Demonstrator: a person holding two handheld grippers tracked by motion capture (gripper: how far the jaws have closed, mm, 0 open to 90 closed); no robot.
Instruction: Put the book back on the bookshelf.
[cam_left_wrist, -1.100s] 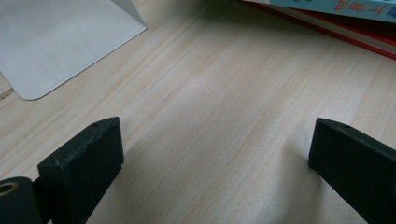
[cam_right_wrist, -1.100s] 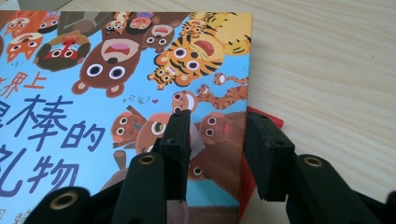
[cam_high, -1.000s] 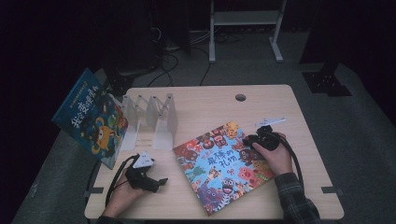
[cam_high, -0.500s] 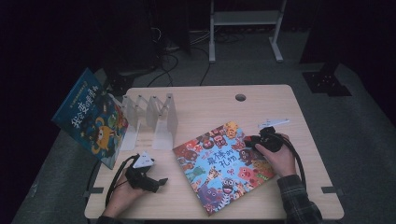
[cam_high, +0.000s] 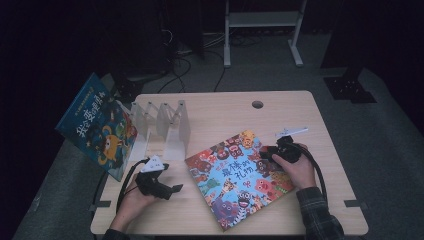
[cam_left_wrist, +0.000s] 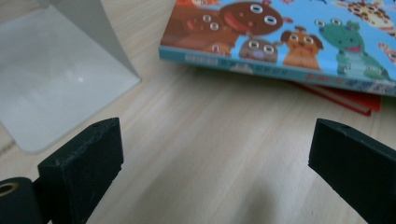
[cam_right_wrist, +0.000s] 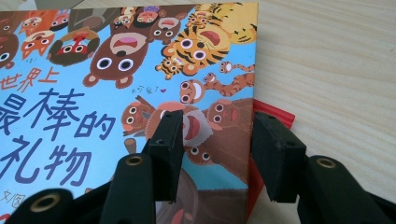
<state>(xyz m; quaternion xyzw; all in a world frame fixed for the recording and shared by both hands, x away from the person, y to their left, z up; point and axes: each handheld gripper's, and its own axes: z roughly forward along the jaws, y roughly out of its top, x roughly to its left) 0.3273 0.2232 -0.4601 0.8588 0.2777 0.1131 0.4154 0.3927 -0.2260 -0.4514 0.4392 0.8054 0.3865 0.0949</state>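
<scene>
Picture book (cam_high: 239, 177), animal cover, lies flat and skewed on the table (cam_high: 220, 112), right of centre, in the high view. Right hand-held gripper (cam_high: 265, 154) sits at the book's right edge; left hand-held gripper (cam_high: 175, 189) rests on bare wood left of the book. A clear divider rack (cam_high: 162, 125) stands at the table's left, a second book (cam_high: 97, 125) leaning against it.

Left gripper view: left hand-held gripper (cam_left_wrist: 212, 154) spread wide, nothing between its jaws; book (cam_left_wrist: 285, 35) ahead, rack base (cam_left_wrist: 56, 74) at left.

Right gripper view: right hand-held gripper (cam_right_wrist: 215, 140) straddles the cover's edge, half spread, jaws just opening, pads not pressing. A red edge (cam_right_wrist: 273, 114) shows beneath the book (cam_right_wrist: 116, 79).
</scene>
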